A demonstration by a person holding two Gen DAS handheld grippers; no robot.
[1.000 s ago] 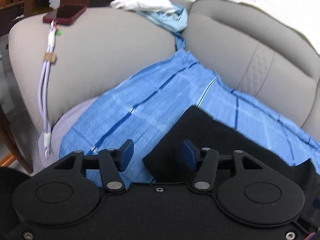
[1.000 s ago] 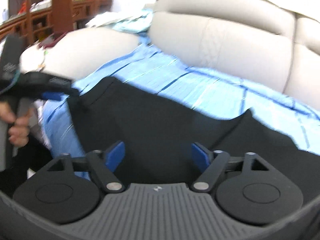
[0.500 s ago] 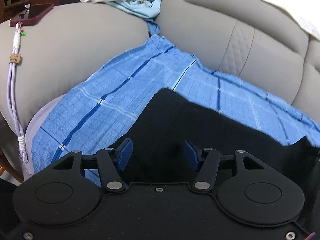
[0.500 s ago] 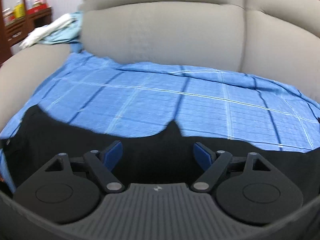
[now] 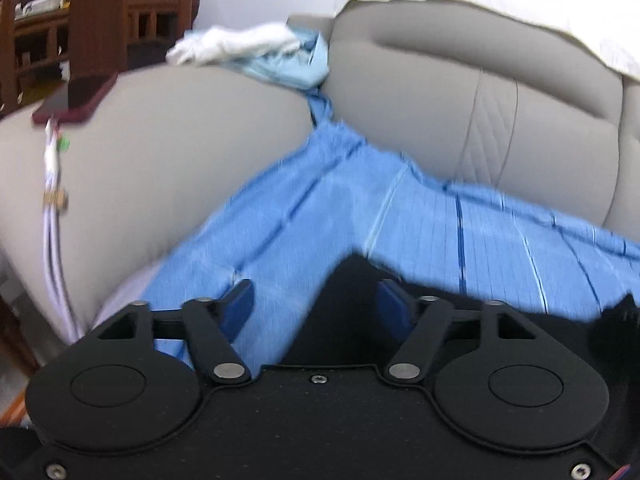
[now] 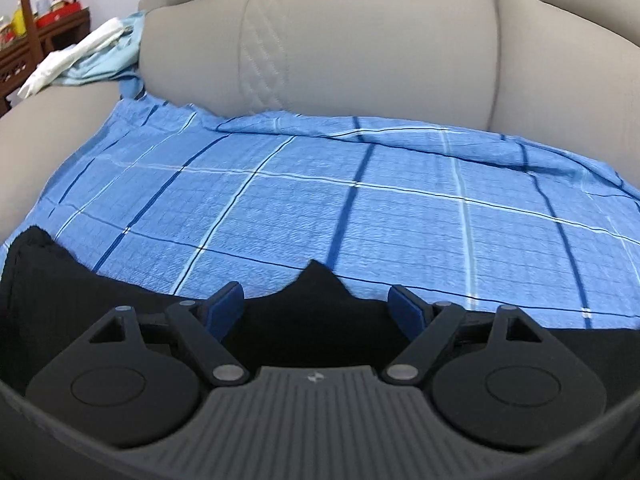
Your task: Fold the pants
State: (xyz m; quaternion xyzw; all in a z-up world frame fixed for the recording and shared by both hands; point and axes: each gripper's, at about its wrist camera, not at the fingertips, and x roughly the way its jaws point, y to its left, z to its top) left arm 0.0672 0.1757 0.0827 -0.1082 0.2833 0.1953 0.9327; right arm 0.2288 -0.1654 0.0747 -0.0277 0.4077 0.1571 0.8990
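Observation:
Black pants (image 5: 352, 300) lie flat on a blue checked sheet (image 5: 320, 216) on the sofa seat. In the left wrist view one corner of the pants points up between the fingers. My left gripper (image 5: 316, 300) is open and empty, just above that corner. In the right wrist view the pants (image 6: 316, 308) fill the lower edge, with a small peak of cloth in the middle and a bunched corner at the left (image 6: 32, 256). My right gripper (image 6: 316, 304) is open and empty over the pants' upper edge. The blue sheet (image 6: 320, 200) spreads beyond.
The beige sofa backrest (image 6: 360, 40) rises behind the sheet and the armrest (image 5: 160, 152) stands to the left. A dark red phone (image 5: 76, 100) with a hanging white cable (image 5: 52, 200) lies on the armrest. White and pale blue clothes (image 5: 248, 48) sit on the armrest's far end.
My left gripper has drawn back and left, so the pants corner now sits between its fingers. My right gripper has swung right to face the backrest and moved closer to the pants. Both stayed open.

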